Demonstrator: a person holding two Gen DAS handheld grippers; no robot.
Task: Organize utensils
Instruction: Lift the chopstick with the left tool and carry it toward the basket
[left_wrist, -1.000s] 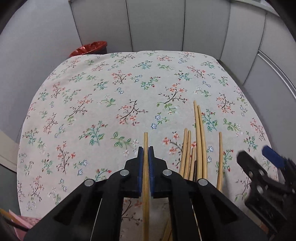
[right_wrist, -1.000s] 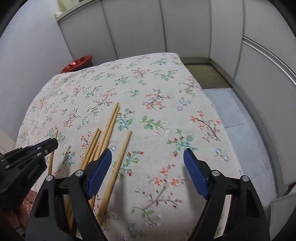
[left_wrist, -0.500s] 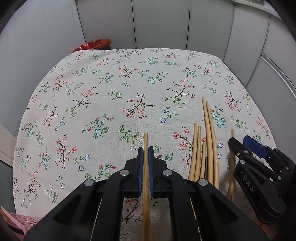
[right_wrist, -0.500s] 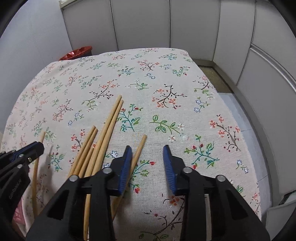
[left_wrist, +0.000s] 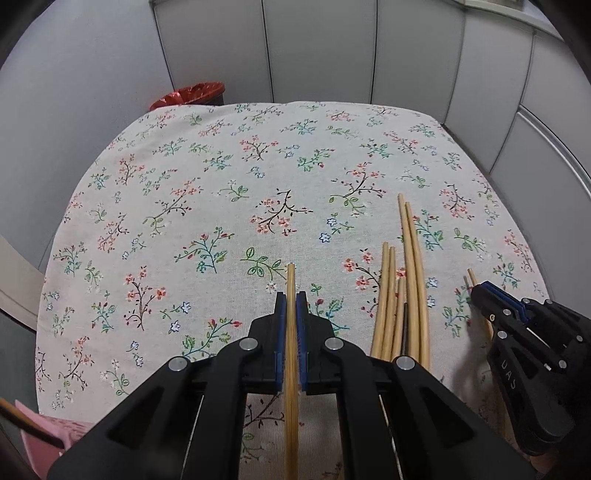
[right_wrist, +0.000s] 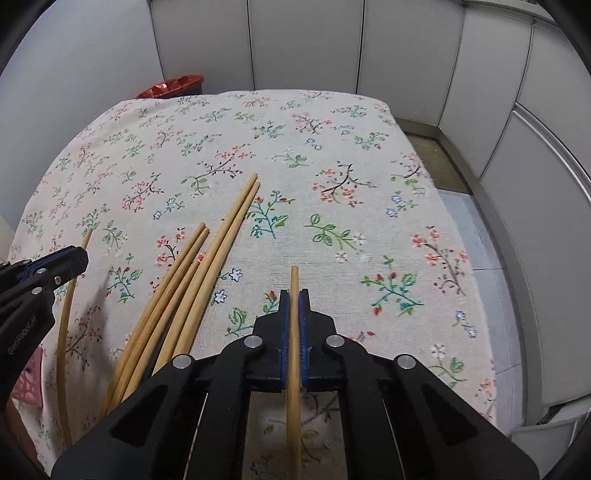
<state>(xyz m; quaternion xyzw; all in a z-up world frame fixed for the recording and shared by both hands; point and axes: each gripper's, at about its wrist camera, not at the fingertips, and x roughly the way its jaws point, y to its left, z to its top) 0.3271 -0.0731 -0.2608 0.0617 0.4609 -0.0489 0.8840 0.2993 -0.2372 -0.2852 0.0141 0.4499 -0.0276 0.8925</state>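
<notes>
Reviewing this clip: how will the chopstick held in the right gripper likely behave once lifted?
The chopstick looks thin and wooden, so probably light and stiff. The right gripper pinches near one end, so it may pivot. It appears round, so apt to roll on the tablecloth if released.

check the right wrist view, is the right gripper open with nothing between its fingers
No, the right gripper is shut on a single chopstick that runs between its blue pads and pokes out past the tips.

Both grippers are built from matte black plastic linkage arms, pinned with round silver screws. Ribbed blue pads (left_wrist: 280, 339) are fitted on the inner finger faces. White lettering "GenRobot.AI" is printed on the left gripper (right_wrist: 40, 273) side; "DAS" is moulded on the right gripper (left_wrist: 491, 299).
</notes>
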